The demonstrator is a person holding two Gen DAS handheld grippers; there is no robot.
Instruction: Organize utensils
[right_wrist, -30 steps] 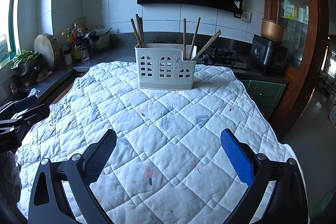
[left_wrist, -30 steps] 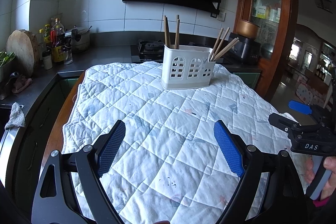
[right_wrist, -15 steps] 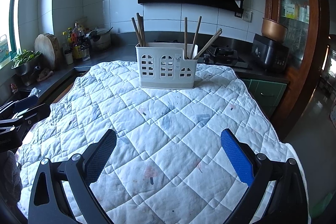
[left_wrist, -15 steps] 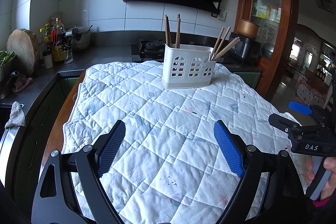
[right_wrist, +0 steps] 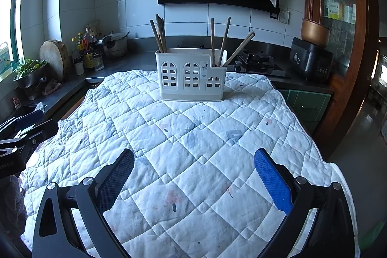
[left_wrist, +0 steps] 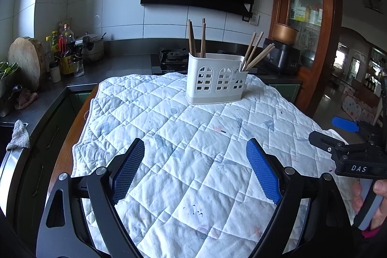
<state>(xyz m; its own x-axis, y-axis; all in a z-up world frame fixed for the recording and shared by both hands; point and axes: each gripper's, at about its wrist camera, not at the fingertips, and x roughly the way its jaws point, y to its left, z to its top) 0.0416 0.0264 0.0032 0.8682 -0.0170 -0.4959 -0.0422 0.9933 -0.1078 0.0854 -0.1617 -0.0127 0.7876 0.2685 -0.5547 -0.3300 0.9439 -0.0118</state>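
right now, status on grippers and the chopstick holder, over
Left gripper open, empty. Right gripper open, empty. Utensil holder upright on quilt, chopsticks inside. Nothing in the way.

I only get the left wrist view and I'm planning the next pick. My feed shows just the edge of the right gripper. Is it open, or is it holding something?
Observer: The right gripper is open. Nothing sits between its pads, and only the quilt shows beyond them.
Operator: Is there anything besides chopsticks in the caddy?
Observer: Yes. The right wrist view shows a white flat piece standing in the low right compartment of the caddy, among the chopsticks. I cannot tell what it is.
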